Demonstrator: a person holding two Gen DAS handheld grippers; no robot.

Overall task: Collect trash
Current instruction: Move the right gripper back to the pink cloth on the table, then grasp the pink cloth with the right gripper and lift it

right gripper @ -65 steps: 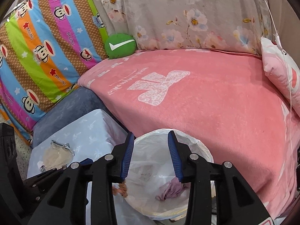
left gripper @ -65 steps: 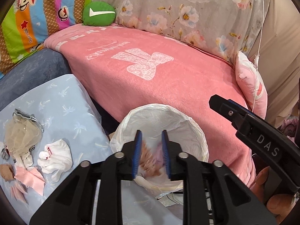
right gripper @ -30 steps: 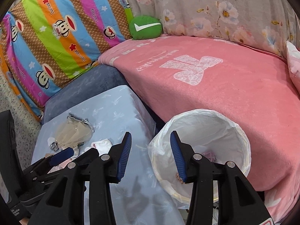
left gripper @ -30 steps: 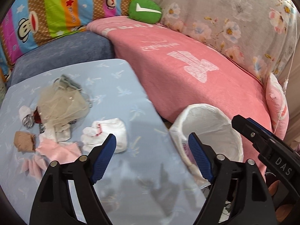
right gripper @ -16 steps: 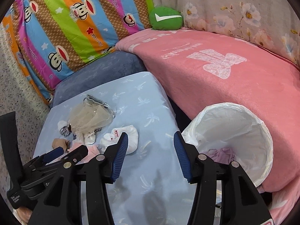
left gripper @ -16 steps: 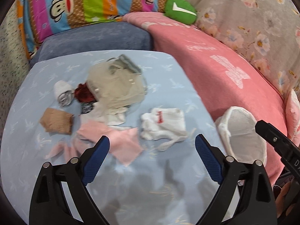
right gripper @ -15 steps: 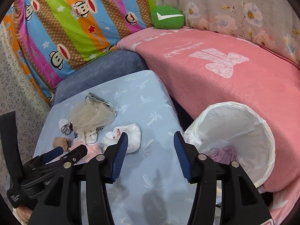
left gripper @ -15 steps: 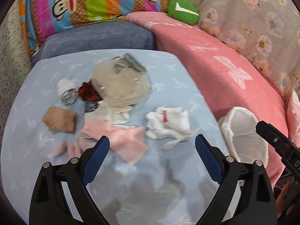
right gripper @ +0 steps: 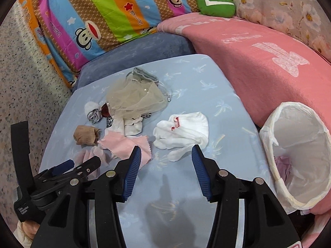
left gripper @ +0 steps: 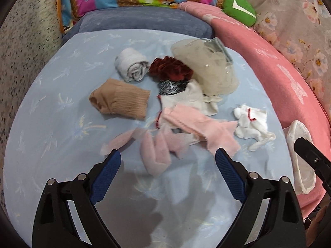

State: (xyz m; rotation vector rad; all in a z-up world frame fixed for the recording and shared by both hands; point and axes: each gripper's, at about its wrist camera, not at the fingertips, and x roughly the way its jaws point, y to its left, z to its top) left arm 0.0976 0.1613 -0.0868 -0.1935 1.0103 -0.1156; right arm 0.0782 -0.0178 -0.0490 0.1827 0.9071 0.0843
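- Above the table, the left hand-held gripper hangs released, jaws spread wide, nothing between them.
- Just ahead of it lie pink scraps, touching a heap of white cloth, a red piece and beige netting.
- A tan sock and a white roll sit left of the heap.
- The right hand-held gripper is released too, empty, near a white sock.
- At the table's right edge stands the lined bin, against the pink blanket, with purple trash inside.

Blue-clothed table under scattered fabric scraps
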